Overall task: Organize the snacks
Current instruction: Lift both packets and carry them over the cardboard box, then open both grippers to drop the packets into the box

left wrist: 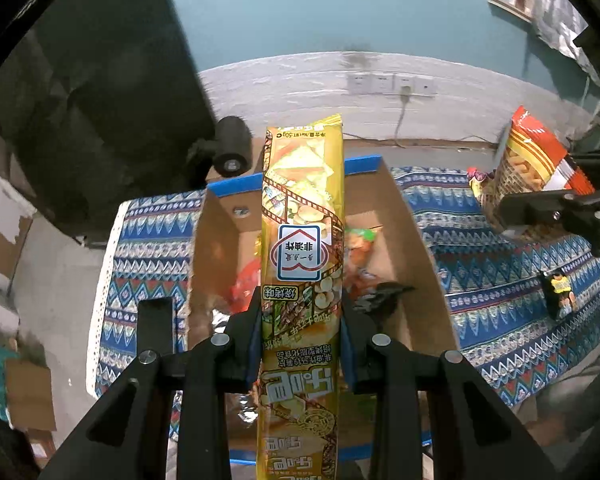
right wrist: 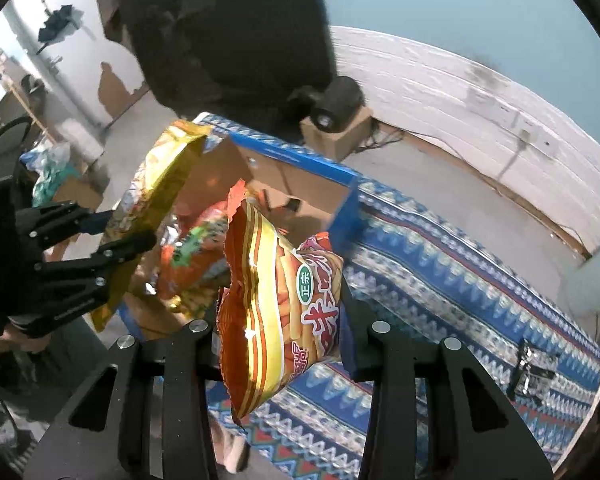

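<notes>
My left gripper (left wrist: pixel 300 332) is shut on a long gold snack bag (left wrist: pixel 302 240), held upright above an open cardboard box (left wrist: pixel 412 264) with blue-taped rims. Several snack packets (left wrist: pixel 356 256) lie inside that box. My right gripper (right wrist: pixel 280 320) is shut on an orange and gold snack bag (right wrist: pixel 276 300), hanging over the patterned cloth just right of the box (right wrist: pixel 292 184). In the right wrist view the left gripper (right wrist: pixel 112 240) shows at the left with the gold bag (right wrist: pixel 156 200). In the left wrist view the right gripper (left wrist: pixel 540 204) holds the orange bag (left wrist: pixel 528 160) at the right.
A blue patterned cloth (left wrist: pixel 500 280) covers the table. A small dark packet (left wrist: pixel 558 292) lies on it at the right. A black cylindrical device (left wrist: pixel 230 152) sits on a carton behind the box, below a large dark shape. Wall sockets (left wrist: pixel 392 84) are behind.
</notes>
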